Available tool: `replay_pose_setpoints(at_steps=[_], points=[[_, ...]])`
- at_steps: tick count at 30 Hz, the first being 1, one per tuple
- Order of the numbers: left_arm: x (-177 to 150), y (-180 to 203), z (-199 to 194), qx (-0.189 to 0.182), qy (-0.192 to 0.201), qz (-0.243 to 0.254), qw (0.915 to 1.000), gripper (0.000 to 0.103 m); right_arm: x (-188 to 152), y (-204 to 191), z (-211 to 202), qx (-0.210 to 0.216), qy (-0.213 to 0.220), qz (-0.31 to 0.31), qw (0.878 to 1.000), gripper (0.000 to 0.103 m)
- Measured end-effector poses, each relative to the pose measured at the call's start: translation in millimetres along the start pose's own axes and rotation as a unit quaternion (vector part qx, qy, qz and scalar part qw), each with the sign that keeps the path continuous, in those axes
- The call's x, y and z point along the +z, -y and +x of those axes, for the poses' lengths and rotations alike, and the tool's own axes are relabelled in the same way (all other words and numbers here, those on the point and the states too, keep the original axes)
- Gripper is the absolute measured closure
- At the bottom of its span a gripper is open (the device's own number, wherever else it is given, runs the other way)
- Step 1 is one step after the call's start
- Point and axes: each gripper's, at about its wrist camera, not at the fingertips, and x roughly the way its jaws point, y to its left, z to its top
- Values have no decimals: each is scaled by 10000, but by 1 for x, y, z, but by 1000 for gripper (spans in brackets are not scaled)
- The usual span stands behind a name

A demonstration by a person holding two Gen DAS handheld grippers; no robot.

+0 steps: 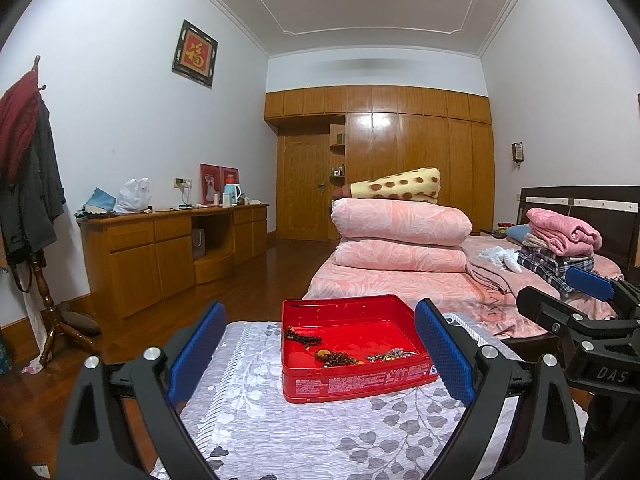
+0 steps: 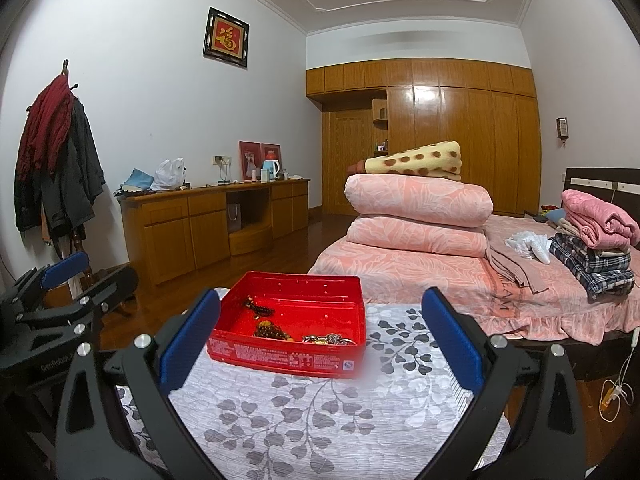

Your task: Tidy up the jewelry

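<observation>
A red open tin box (image 1: 358, 384) stands on a table with a grey leaf-print cloth (image 1: 280, 432). It holds bead strings (image 1: 334, 358) and a metal chain (image 1: 390, 355). My left gripper (image 1: 320, 354) is open and empty, just in front of the box. My right gripper (image 2: 320, 348) is open and empty; the box (image 2: 280, 354) lies ahead between its fingers, a little left. The beads (image 2: 272, 330) and chain (image 2: 328, 339) show there too. The right gripper appears at the right edge of the left wrist view (image 1: 580, 304), and the left gripper at the left edge of the right wrist view (image 2: 60, 280).
A bed (image 2: 480, 280) with folded pink quilts (image 2: 416, 208) and clothes (image 2: 592, 240) stands beyond the table at right. A wooden cabinet (image 2: 208, 220) lines the left wall, a coat rack (image 2: 60, 160) at far left. A cable (image 2: 616, 392) lies on the floor at right.
</observation>
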Motion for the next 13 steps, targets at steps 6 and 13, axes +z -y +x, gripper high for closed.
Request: replay_pose_setpoints(at_steps=[6,13], points=[[0,0,0,1,0,0,10000,10,0,0,-1,1,4,-1,10000,5],[-1,-2,1,24,3,-9,10000,10,0,0,0,0,1,-5,10000,5]])
